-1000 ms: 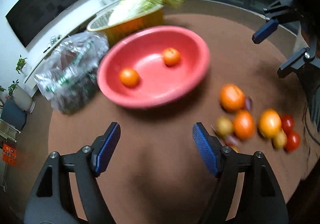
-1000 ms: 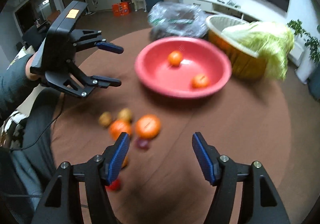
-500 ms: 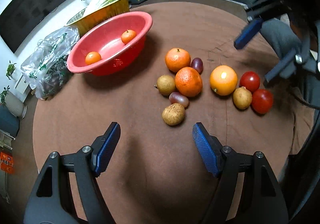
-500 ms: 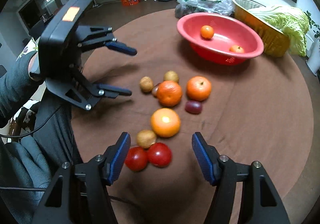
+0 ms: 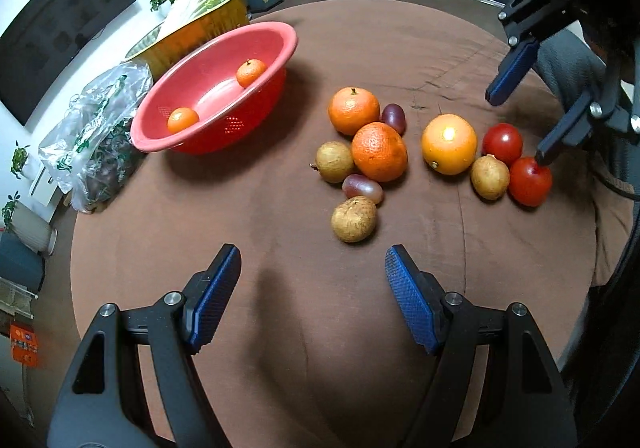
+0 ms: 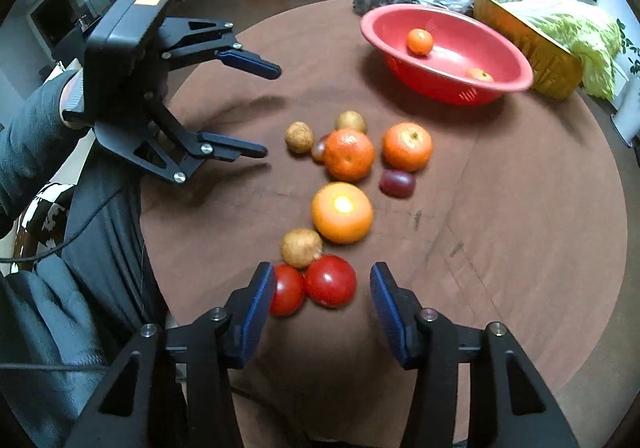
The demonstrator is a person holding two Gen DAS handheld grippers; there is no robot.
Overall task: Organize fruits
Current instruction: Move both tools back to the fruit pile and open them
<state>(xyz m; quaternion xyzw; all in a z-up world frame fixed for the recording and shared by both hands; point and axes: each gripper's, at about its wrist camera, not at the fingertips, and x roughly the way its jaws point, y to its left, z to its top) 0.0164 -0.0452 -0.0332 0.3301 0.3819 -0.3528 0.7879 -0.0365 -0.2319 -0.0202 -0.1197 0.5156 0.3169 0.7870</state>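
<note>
Only the right wrist view shows the right hand-held gripper (image 6: pixel 322 288) (jaws just narrowing, still unpinched) bracketing a tomato (image 6: pixel 330 281).

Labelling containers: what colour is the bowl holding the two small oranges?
Red bowl, slightly pinkish inside; clearest in the left wrist view.

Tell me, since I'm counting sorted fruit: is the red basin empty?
Not empty: the red basin holds two small oranges.
</note>
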